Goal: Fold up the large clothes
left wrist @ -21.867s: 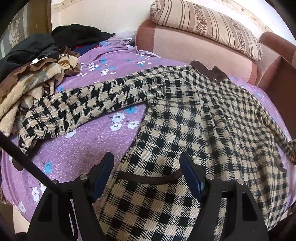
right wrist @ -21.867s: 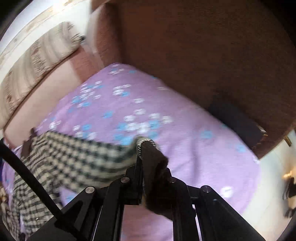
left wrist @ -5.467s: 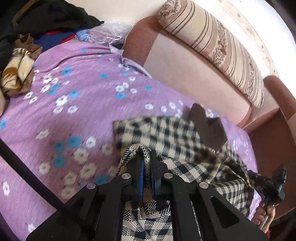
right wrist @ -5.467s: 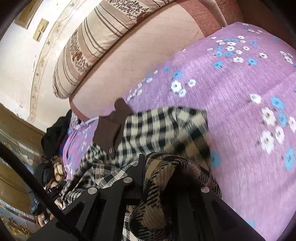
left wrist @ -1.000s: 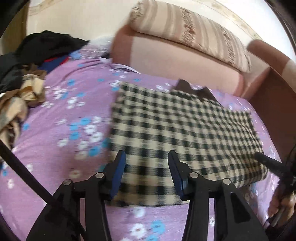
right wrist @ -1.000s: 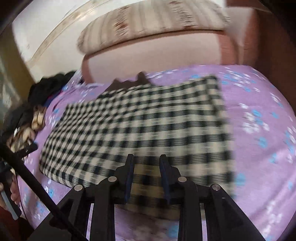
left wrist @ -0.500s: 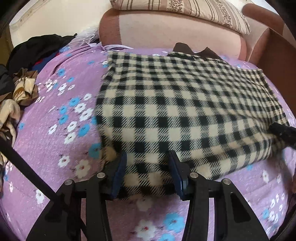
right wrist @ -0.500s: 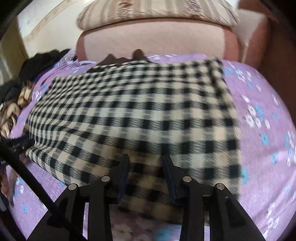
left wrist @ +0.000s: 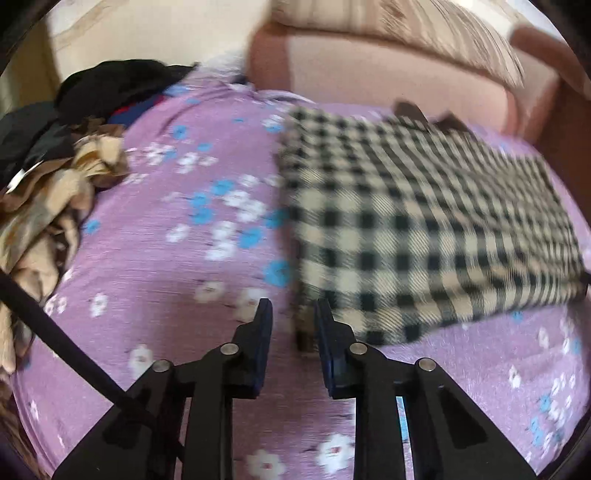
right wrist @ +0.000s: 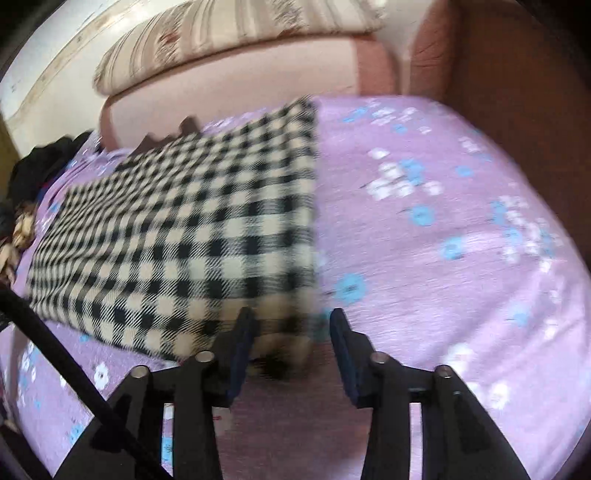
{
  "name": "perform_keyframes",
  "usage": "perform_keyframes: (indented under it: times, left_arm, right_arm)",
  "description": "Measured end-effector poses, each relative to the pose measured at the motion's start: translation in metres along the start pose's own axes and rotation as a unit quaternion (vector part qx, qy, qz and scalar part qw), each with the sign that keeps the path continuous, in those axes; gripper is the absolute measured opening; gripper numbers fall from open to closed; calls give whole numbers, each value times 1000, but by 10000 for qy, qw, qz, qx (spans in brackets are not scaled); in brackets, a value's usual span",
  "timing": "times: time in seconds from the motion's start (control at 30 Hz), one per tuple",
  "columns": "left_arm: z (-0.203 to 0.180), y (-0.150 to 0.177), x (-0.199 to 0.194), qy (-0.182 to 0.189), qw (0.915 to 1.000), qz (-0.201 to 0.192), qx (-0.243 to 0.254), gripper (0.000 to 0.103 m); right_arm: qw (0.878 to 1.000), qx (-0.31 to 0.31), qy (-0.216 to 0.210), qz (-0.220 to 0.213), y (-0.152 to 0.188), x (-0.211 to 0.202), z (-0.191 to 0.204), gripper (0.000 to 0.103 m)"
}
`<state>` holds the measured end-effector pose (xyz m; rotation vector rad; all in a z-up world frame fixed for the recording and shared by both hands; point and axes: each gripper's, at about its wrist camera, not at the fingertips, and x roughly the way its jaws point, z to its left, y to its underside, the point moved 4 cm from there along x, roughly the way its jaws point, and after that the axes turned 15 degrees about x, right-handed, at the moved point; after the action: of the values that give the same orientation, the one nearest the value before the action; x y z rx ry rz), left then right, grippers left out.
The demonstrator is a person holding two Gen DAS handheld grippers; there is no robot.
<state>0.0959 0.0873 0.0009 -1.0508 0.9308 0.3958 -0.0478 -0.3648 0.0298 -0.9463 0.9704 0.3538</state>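
**A:** What's nearest you?

**B:** My left claw point(left wrist: 291, 317), jaws closing, with the near left corner of the checked shirt point(left wrist: 424, 221) between the pads; I can't see them pressing on it. My right claw point(right wrist: 291, 328) is opening, and the shirt's near right corner sits loose in the gap.

**A:** Where does the shirt lie?

**B:** Folded into a flat rectangle on the purple flowered bedspread point(left wrist: 166, 277), its brown collar point(left wrist: 410, 109) at the far edge.

**A:** Anything in the way?

**B:** Off to my left, well apart from the shirt, is a heap of tan and dark clothes point(left wrist: 55, 177). Beyond the shirt runs a pink sofa back point(right wrist: 229, 88) with a striped cushion point(right wrist: 240, 29) on top, all blurred.
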Motion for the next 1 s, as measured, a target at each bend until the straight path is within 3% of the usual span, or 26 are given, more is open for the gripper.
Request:
perform_keyframes:
  times: [0.07,0.23,0.47,0.77,1.0]
  left_arm:
    - [17,1,-7,59,9993,-90,-346,25]
    - [43,5,-13,-81,9956,-142,-919,47]
    - [36,2,-5,31,9957,-38,-920,58]
    - [28,-3,10,284,9945,127,-1001,59]
    - [40,-17,28,468,9901,197,-1312,60]
  right_arm:
    - [9998,156,-53,-128,-6,-10,-5,50]
    - [9988,290,-220,-331,-13,-25,-2,51]
    - [9988,-149,-358,-312,-5,-19,36,54]
    - [9946,-870,-572,-59,19,-10,81,59]
    - [9782,-1892,-846,89,67,-11,144,60]
